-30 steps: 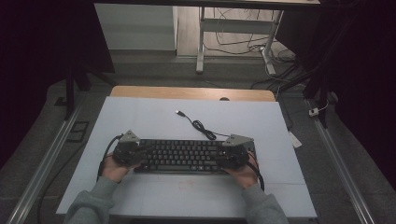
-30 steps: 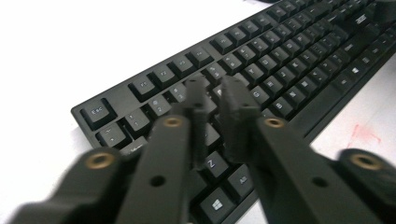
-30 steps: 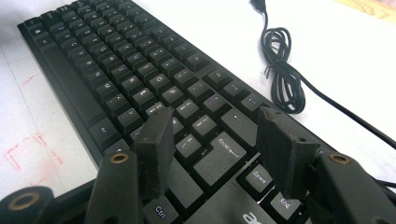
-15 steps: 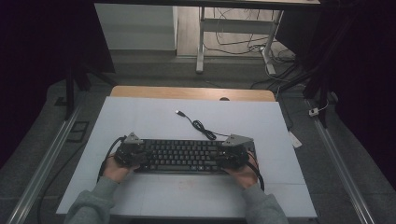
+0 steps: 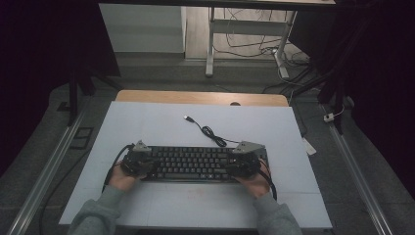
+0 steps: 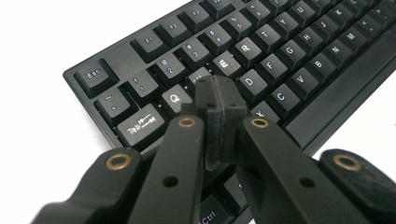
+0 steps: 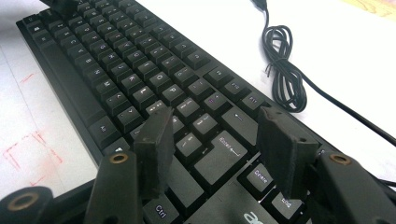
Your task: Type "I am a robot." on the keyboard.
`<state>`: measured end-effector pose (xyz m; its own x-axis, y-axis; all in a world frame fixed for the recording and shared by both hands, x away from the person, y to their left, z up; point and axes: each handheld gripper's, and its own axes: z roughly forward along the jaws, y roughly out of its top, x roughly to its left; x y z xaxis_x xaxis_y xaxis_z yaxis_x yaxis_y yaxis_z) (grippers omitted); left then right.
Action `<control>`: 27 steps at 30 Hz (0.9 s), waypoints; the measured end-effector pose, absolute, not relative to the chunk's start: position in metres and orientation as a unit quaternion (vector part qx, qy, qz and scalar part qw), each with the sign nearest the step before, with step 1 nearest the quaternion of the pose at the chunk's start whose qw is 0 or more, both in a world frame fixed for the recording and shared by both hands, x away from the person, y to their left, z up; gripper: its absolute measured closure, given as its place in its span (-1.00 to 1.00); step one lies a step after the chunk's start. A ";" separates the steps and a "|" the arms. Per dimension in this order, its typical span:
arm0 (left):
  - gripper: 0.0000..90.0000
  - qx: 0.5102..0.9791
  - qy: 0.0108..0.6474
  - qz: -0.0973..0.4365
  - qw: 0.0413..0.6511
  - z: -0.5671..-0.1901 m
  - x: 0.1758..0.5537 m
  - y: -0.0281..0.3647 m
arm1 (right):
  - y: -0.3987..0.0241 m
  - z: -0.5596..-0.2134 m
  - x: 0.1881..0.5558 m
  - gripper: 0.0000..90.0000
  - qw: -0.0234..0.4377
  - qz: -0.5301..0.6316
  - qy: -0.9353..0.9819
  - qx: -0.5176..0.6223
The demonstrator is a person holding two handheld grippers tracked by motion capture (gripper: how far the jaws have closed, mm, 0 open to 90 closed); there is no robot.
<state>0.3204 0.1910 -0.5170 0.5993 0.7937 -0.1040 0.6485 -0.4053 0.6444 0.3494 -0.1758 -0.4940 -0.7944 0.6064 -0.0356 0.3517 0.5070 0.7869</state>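
Note:
A black keyboard (image 5: 195, 164) lies lengthwise on the white table top, near the front. My left gripper (image 5: 139, 164) hangs over its left end. In the left gripper view the jaws of the left gripper (image 6: 219, 93) are pressed together with nothing between them, tips just above the keys (image 6: 280, 51) near Q and W. My right gripper (image 5: 242, 166) is over the right end. Its jaws (image 7: 217, 123) stand open above the Enter key area of the keyboard (image 7: 116, 60), gripping nothing. The keyboard's coiled black cable (image 5: 210, 132) runs back to a USB plug (image 5: 187, 118).
The white table top (image 5: 147, 122) has a wooden strip (image 5: 195, 97) along its far edge. Red pen marks (image 7: 32, 144) sit on the surface in front of the keyboard. The cable coil (image 7: 282, 70) lies just behind the keyboard's right end. Metal rails (image 5: 44, 181) flank the table.
The left gripper has edged slightly rightward over the keyboard's left end. The right gripper and the keyboard have stayed where they were.

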 end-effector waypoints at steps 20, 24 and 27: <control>0.97 0.832 0.433 0.112 0.328 -0.520 0.320 0.189 | -0.176 -0.494 0.349 0.03 0.157 0.410 0.853 0.281; 0.89 0.822 0.431 0.117 0.353 -0.515 0.318 0.192 | -0.176 -0.494 0.349 0.03 0.159 0.408 0.853 0.283; 0.56 0.807 0.437 0.124 0.377 -0.511 0.317 0.195 | -0.177 -0.494 0.350 0.03 0.157 0.409 0.853 0.282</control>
<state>0.3173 0.1955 -0.5113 0.5879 0.7986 -0.1291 0.6118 -0.3345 0.7168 0.3501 -0.1770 -0.4940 -0.7910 0.6107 -0.0374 0.3530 0.5053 0.7875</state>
